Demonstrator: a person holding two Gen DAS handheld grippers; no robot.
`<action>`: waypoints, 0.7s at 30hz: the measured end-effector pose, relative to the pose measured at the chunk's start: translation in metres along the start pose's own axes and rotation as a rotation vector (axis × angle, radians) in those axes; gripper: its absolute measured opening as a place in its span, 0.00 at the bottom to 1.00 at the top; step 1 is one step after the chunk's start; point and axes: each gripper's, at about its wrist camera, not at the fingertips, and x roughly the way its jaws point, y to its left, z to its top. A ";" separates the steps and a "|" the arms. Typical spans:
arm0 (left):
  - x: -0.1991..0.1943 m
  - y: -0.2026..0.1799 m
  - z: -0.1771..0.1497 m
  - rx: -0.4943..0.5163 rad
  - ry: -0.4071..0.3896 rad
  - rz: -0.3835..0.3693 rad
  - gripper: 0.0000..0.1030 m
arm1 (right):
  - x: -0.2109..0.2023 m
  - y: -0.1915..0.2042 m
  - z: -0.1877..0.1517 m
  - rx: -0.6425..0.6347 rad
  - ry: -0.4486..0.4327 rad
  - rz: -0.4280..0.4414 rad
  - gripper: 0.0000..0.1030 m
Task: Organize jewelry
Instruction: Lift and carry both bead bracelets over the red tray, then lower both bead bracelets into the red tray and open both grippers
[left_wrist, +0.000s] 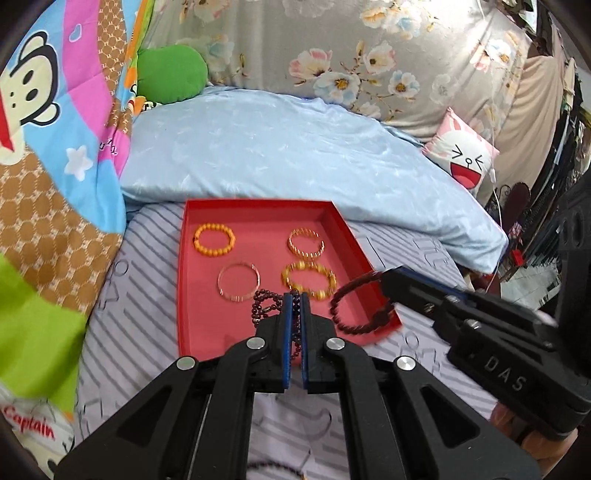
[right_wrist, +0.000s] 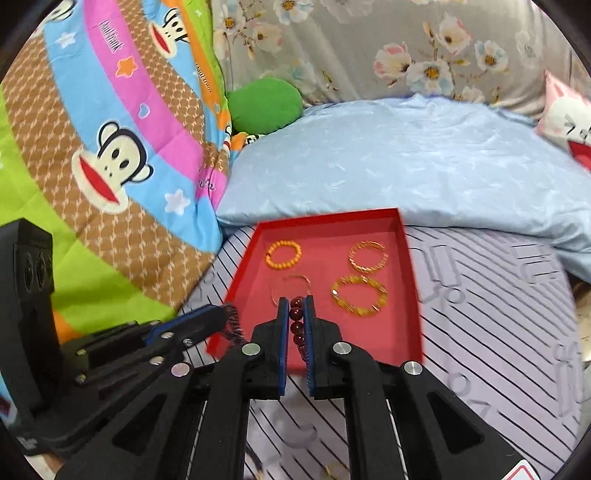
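Red tray (left_wrist: 192, 280), frame centre: four bracelets placed. Left gripper (left_wrist: 295, 299) clamps purple bead strand (left_wrist: 264, 304); right gripper (right_wrist: 296, 302) clamps dark-red bead bracelet (right_wrist: 296, 321). Both over tray's lower edge, unplaced.

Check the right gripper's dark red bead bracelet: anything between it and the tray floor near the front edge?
Nothing visible. The right gripper holds the dark red bracelet over bare floor at the red tray's front. The yellow bead bracelet lies farther back.

The right gripper (left_wrist: 386, 282) bore raised letters "DAS" on its black body, and the cartoon quilt (left_wrist: 26, 424) showed "Captain" in red at its lower corner.
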 end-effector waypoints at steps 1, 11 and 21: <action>0.006 0.002 0.002 -0.008 -0.002 -0.003 0.03 | 0.010 -0.004 0.002 0.021 0.014 0.017 0.07; 0.090 0.035 -0.026 -0.016 0.146 0.081 0.03 | 0.085 -0.049 -0.036 0.078 0.179 -0.118 0.07; 0.107 0.045 -0.039 -0.001 0.171 0.159 0.05 | 0.090 -0.043 -0.044 -0.039 0.153 -0.243 0.08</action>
